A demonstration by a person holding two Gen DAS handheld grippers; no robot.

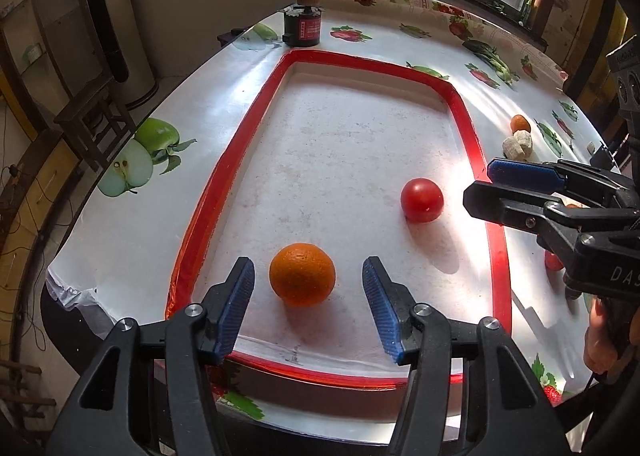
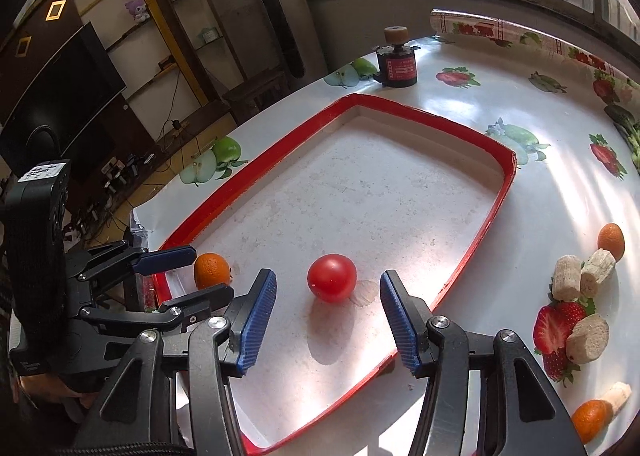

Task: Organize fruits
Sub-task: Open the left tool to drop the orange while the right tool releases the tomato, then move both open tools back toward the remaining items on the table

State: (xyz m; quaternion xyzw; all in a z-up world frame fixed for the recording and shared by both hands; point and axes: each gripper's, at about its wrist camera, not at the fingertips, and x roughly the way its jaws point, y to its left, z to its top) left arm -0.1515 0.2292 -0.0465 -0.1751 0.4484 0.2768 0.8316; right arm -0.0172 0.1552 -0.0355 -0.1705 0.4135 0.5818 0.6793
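A red-rimmed white tray (image 1: 236, 160) (image 2: 496, 208) lies on the fruit-print table. An orange (image 1: 302, 274) (image 2: 211, 270) and a red tomato (image 1: 422, 200) (image 2: 332, 277) rest inside it. My left gripper (image 1: 308, 310) is open, its blue pads either side of the orange and just short of it. It shows at the left of the right wrist view (image 2: 200, 272). My right gripper (image 2: 328, 320) is open with the tomato just ahead between its pads. It enters the left wrist view from the right (image 1: 482, 186).
Outside the tray on the right lie two small oranges (image 2: 611, 241) (image 2: 592, 420), several pale cork-like chunks (image 2: 584, 276) and another red fruit (image 1: 553, 261). A black and red cylinder (image 1: 302, 26) (image 2: 398, 66) stands beyond the tray. A rolled tablecloth edge (image 1: 440, 12) lines the window side.
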